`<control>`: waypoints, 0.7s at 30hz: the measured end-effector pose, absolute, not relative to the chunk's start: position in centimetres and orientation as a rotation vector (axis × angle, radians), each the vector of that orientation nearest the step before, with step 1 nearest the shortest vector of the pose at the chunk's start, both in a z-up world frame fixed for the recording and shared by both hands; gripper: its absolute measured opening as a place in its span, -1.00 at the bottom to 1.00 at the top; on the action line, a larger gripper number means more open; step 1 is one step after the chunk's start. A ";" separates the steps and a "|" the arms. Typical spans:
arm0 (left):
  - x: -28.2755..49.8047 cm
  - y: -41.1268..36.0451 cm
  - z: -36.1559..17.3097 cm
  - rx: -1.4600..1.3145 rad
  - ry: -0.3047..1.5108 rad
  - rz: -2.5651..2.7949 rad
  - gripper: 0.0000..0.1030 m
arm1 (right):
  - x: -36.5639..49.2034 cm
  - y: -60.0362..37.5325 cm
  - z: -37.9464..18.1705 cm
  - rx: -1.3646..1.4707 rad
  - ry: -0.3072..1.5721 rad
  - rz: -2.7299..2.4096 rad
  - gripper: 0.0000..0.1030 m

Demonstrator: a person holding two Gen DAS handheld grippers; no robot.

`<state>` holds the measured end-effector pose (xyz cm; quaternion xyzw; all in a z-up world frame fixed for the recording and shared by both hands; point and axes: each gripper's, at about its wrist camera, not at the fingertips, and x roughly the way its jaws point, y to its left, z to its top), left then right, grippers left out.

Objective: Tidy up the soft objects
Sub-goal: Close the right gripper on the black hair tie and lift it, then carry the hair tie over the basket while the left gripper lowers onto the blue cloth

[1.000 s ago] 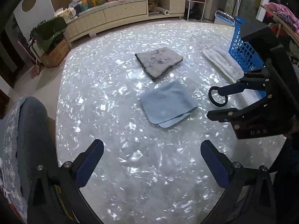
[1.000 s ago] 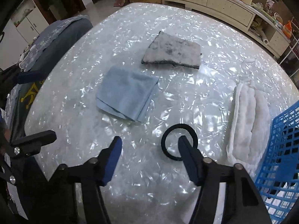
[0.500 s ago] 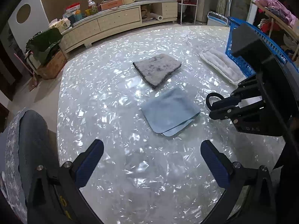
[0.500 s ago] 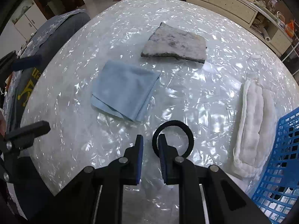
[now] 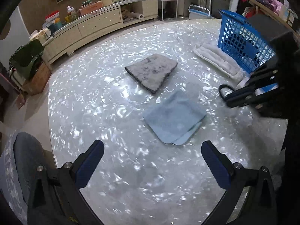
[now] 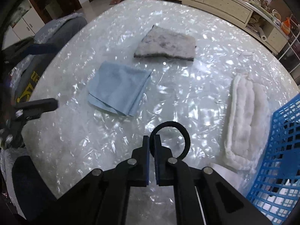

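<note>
The right gripper (image 6: 151,140) has its blue-padded fingers pressed nearly together on the near arc of a black ring (image 6: 185,136), pinching it; most of the loop sticks out ahead and to the right of the fingertips. From the left wrist view the same ring (image 5: 223,90) shows at the tips of the right gripper (image 5: 229,98), close above the table (image 5: 93,93).

The left gripper (image 5: 152,155) is spread wide with nothing between its fingers, hovering over the near part of the round, pearly white table top.

A folded blue cloth (image 6: 120,88) lies flat near the middle, its layered corner pointing toward the left gripper. Beyond it, apart by a strip of bare table, lies a grey cloth (image 6: 165,44) with a dark edge. A thick white towel (image 6: 243,121) lies along the right side, its long edge just beside the blue basket (image 6: 281,150), which stands at the table's right rim; whether towel and basket touch cannot be told.

Bare surface spreads between the blue cloth and the ring, and across the whole near half in front of the left gripper. The left rim of the table curves past a grey padded chair (image 5: 24,159).

Yellow lettering shows on a dark part beside the chair in the right wrist view, too skewed to read. No other writing is legible.
</note>
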<state>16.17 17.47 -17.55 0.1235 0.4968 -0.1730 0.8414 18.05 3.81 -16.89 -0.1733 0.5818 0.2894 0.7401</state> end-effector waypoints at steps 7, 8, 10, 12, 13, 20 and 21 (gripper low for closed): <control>18.1 17.9 -18.5 0.289 1.053 -0.431 1.00 | 17.5 2.2 -12.5 -0.343 1.195 0.654 -0.92; 18.4 17.9 -18.6 0.301 1.052 -0.437 1.00 | 17.5 2.1 -12.0 -0.342 1.188 0.657 -0.92; 18.9 17.8 -18.7 0.308 1.046 -0.456 1.00 | 17.1 1.9 -10.8 -0.341 1.167 0.662 -0.92; 19.6 17.9 -18.9 0.311 1.046 -0.463 1.00 | 17.0 1.2 -9.9 -0.339 1.150 0.665 -0.92; 19.9 17.9 -18.9 0.313 1.048 -0.470 1.00 | 16.9 0.7 -9.3 -0.337 1.142 0.664 -0.92; 22.4 17.9 -20.1 0.359 1.045 -0.535 0.77 | 16.4 -2.3 -5.0 -0.312 1.071 0.618 -0.92; 22.7 17.8 -20.3 0.361 1.050 -0.540 0.72 | 16.4 -3.2 -4.1 -0.308 1.053 0.598 -0.92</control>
